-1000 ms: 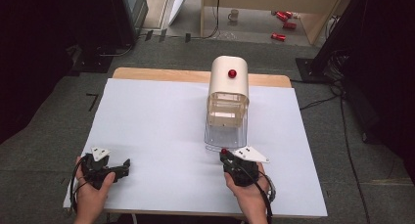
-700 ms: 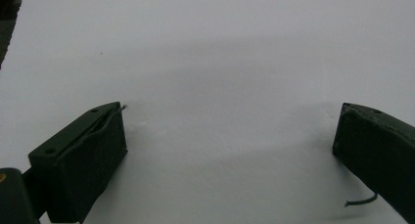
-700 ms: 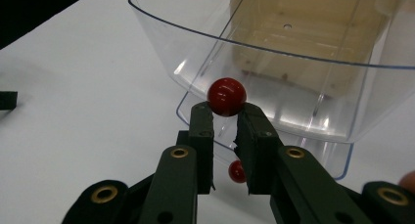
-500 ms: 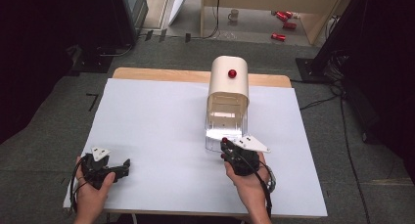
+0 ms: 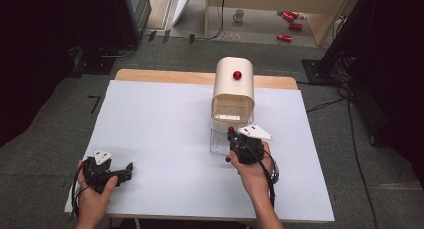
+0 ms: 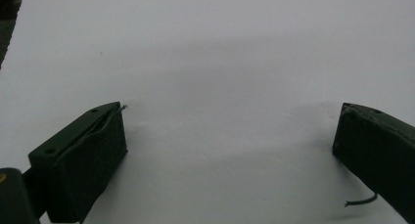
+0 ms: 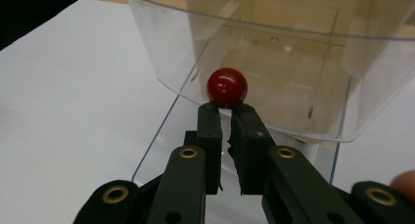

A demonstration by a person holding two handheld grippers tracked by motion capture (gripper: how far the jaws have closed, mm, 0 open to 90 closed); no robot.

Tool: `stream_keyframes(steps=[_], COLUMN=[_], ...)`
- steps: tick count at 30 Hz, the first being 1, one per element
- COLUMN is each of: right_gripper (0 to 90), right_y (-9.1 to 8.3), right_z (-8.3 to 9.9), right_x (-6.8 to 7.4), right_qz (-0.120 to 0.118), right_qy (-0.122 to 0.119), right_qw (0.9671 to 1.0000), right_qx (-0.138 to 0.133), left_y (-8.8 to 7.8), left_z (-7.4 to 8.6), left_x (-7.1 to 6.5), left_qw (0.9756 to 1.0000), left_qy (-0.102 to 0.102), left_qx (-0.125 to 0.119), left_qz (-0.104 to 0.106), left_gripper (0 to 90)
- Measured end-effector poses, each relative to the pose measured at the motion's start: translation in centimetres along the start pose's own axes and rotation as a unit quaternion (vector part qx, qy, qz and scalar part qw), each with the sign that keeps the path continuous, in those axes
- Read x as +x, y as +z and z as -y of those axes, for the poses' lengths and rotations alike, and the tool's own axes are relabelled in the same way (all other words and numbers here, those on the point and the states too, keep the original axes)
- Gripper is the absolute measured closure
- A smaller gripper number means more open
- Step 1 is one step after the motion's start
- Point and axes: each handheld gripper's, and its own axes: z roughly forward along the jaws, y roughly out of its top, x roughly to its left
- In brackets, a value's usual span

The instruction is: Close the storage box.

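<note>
A cream dispenser [image 5: 232,96] with a red button [image 5: 237,75] on top stands at the far middle of the white table [image 5: 160,119]. A clear plastic bin [image 5: 219,141] [image 7: 274,62] juts out from its base toward me and carries a red ball knob [image 5: 231,130] [image 7: 227,87] on its front. My right gripper [image 5: 234,138] [image 7: 230,107] has just been closing; its tips now pinch the lower side of that knob. My left gripper [image 5: 125,170] [image 6: 232,109] rests open on the near left of the table with bare white surface between its jaws.
A wooden strip [image 5: 165,76] runs along the table's far edge. Beyond it on the floor lie red cans [image 5: 290,19] and a mug [image 5: 239,15], with dark equipment at both sides. Bare white tabletop stretches between my two hands.
My right gripper has moved forward and up toward the dispenser, and the red ball knob has gone with it. The left hand has stayed put.
</note>
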Motion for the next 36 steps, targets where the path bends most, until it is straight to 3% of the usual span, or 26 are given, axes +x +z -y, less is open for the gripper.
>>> stream_keyframes(steps=[4, 15, 20, 27, 32, 36], right_gripper=[82.6, 82.7, 82.7, 81.9, 70.6, 48.8], right_y=[0.6, 2.8, 3.4, 4.1, 4.0, 3.7], right_z=[-0.3, -1.3, -1.7, -2.1, -1.9, -1.4], right_x=[-0.4, -1.9, -2.4, -2.5, -2.1, -1.7], right_qz=[-0.003, 0.015, 0.021, 0.01, 0.005, -0.002], right_qy=[0.003, 0.026, 0.025, 0.022, 0.016, 0.014], right_qw=[1.0, 0.9995, 0.9995, 0.9997, 0.9998, 0.9998], right_qx=[0.005, 0.006, 0.006, 0.012, 0.012, 0.015], left_y=[0.0, 0.0, 0.0, 0.0, 0.0, 0.0], left_z=[0.0, 0.0, 0.0, 0.0, 0.0, 0.0], left_x=[0.0, 0.0, 0.0, 0.0, 0.0, 0.0], left_qw=[1.0, 1.0, 1.0, 1.0, 1.0, 1.0], left_qy=[-0.001, -0.001, -0.002, -0.001, -0.002, -0.002], left_qx=[-0.001, -0.001, -0.002, -0.001, -0.002, -0.002], left_qz=[0.0, 0.0, 0.0, 0.0, 0.0, 0.0], left_gripper=[0.0, 0.0, 0.0, 0.0, 0.0, 0.0])
